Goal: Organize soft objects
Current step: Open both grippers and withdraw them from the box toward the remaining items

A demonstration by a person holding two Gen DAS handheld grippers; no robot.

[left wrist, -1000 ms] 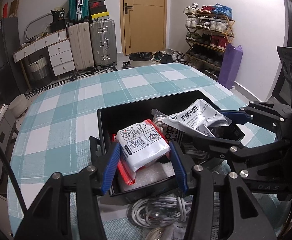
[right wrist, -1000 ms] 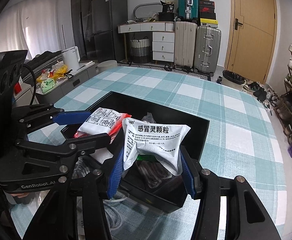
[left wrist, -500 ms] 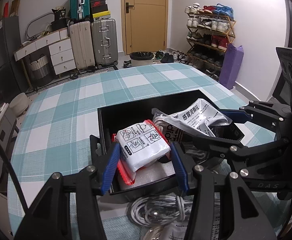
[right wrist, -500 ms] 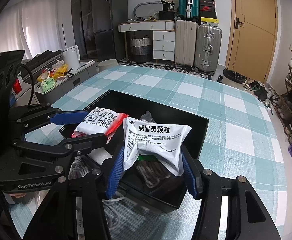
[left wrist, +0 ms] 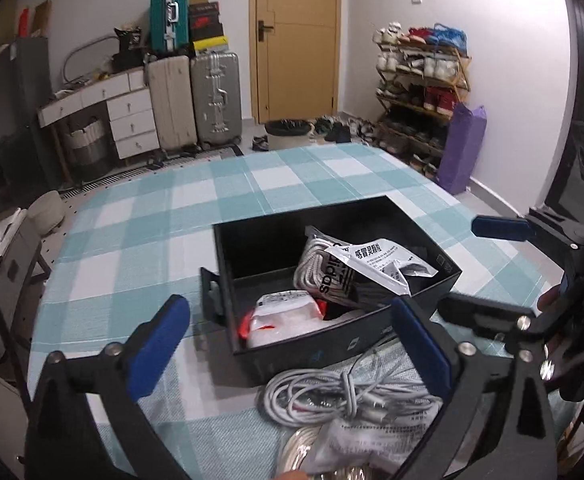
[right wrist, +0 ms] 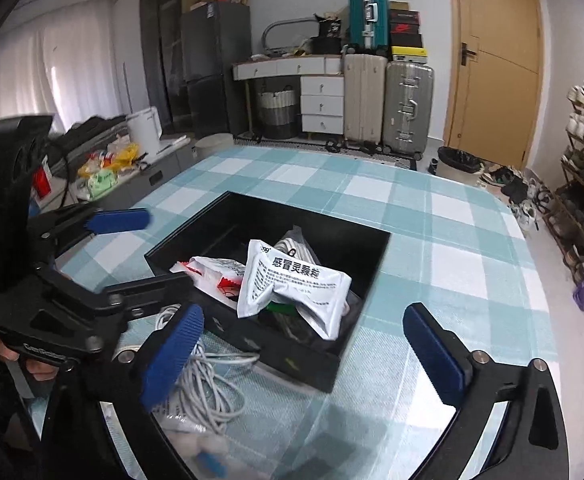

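Left wrist view
- left gripper [left wrist: 287, 344]: spread wide, nothing between its jaws, hanging over the near table edge.
- black box [left wrist: 448, 270]: 12 o'clock from your gripper, open top, on the checked tablecloth [left wrist: 139, 232].
- red-edged white pack [left wrist: 283, 314]: lying in the box's near-left corner. Looks light, squashy, slick film; if you take it again, pinch across the middle bulge, not the seal.
- medicine sachet [left wrist: 380, 266]: lying on top at the box's right side, over a corded bundle [left wrist: 312, 260]. Floppy; probably slides.
- white cable bundle [left wrist: 332, 394]: on the table at 6 o'clock of the box, just outside its front wall. Likely next pick; limp and loopy, so grab at the tied waist or strands will trail.
- plastic bag [left wrist: 356, 444]: below the cables, partly cut off by the frame.
- in the way: the box's front wall sits between the cables and the inside, so lift clear first.

Right wrist view
- right gripper [right wrist: 304, 354]: splayed apart, empty, at 6 o'clock of the box.
- medicine sachet [right wrist: 292, 286]: resting in the box's near-right part, one corner over the rim.
- red-edged white pack [right wrist: 211, 274]: at 9 o'clock of the sachet, inside the box.
- white cable bundle [right wrist: 207, 384]: on the table under your left finger's line.
- other gripper's arm: crosses at 9 o'clock, crowding the cables.
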